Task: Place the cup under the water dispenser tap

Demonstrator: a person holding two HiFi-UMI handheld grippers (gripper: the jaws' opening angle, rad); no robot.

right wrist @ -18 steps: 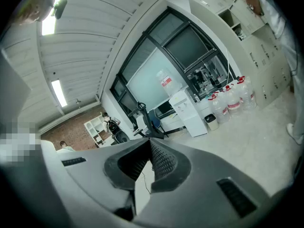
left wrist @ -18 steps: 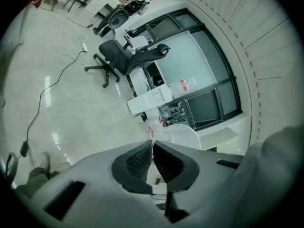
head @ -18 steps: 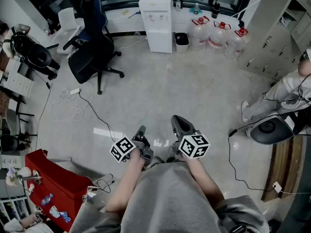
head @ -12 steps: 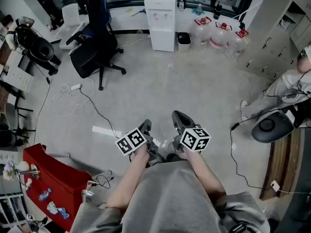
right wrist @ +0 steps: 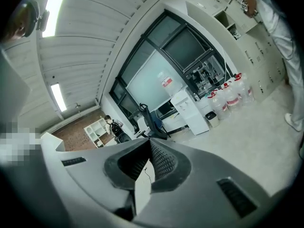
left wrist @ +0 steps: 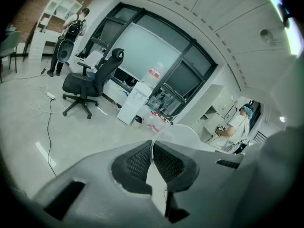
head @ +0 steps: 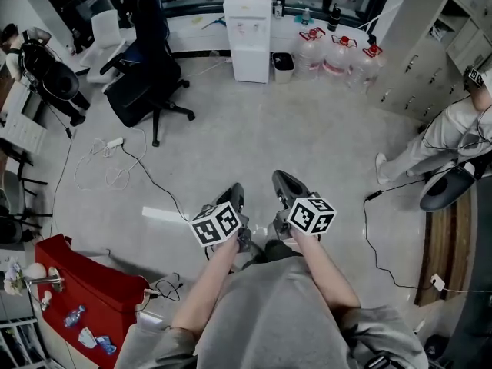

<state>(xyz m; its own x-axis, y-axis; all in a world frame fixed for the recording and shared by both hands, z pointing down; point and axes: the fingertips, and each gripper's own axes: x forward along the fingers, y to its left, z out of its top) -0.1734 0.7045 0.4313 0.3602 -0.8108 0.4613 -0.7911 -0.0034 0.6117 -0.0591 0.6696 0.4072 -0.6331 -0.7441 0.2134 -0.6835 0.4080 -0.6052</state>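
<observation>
- The left gripper [left wrist: 152, 144] is seen clamped on the thin wall of a clear cup [left wrist: 178, 135], whose rounded, see-through body rises just beyond the jaw tips.
- The right gripper [right wrist: 149, 146] is held with its jaws pressed together, and nothing is caught between them.
- In the head view both grippers are carried side by side in front of the person's body, above a pale floor [head: 307, 129]; the cup cannot be made out there.
- The white water dispenser [head: 248, 33] is found at the far wall, well apart from the grippers, with an office chair [head: 146, 60] to its left and large water bottles [head: 338, 52] to its right.
- A second person [head: 453, 133] is seen at the right edge.
</observation>
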